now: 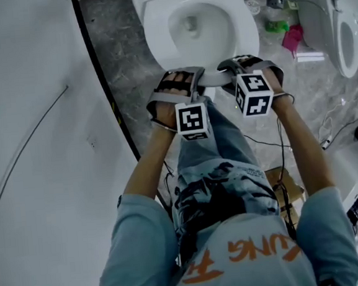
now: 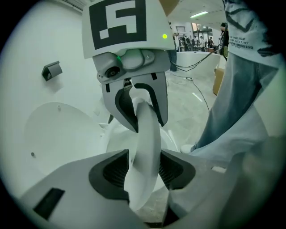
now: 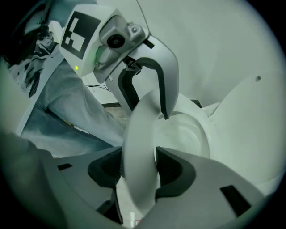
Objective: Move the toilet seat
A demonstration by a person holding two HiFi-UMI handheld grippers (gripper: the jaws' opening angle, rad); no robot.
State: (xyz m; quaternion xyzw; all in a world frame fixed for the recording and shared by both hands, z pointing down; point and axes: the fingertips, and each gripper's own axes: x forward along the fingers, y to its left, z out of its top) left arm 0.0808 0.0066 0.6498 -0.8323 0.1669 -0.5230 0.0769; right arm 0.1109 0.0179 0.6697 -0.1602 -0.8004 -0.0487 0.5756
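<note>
Head view: left tongs [image 1: 193, 82] and right tongs [image 1: 229, 72] both clamp the toilet seat [image 2: 147, 134].

Colours here: white toilet seat [image 2: 145, 143], grey marbled floor [image 1: 119, 26], black-and-white square-patterned marker cubes [image 1: 192, 120], pale blue shirt [image 1: 143, 236] with orange lettering, faded blue jeans [image 1: 228, 135], one hot pink thing [image 1: 292, 38].

Looks steeply down from the head, above and behind the tools, onto the left gripper [image 1: 194, 85], the right gripper [image 1: 227, 73] and the toilet seat [image 1: 214, 79] ahead of them. Sits close behind each gripper's jaws, facing along them, with the opposite gripper just beyond. Shares the seat's front rim across all three views.
</note>
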